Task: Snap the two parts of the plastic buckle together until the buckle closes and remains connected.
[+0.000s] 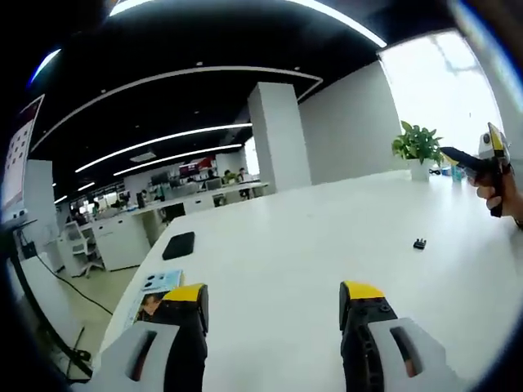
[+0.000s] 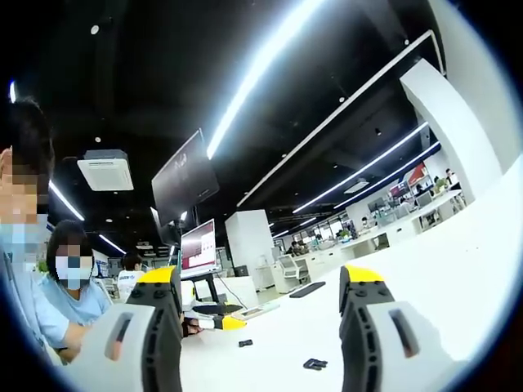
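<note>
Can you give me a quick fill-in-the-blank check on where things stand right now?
1. The left tongs are open and hold ____.
2. The small black buckle part lies on the white ____.
3. Beside the far wall stands a potted ____.
4. The jaws of the right tongs stand ____.

Missing words: nothing; table; plant; open

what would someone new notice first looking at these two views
In the left gripper view, the big white table runs ahead of the open left gripper, with one small black buckle part lying alone on it and a potted plant at the far edge. In the right gripper view, the open right gripper points up across the office, with two small black buckle pieces on the table below it.
</note>
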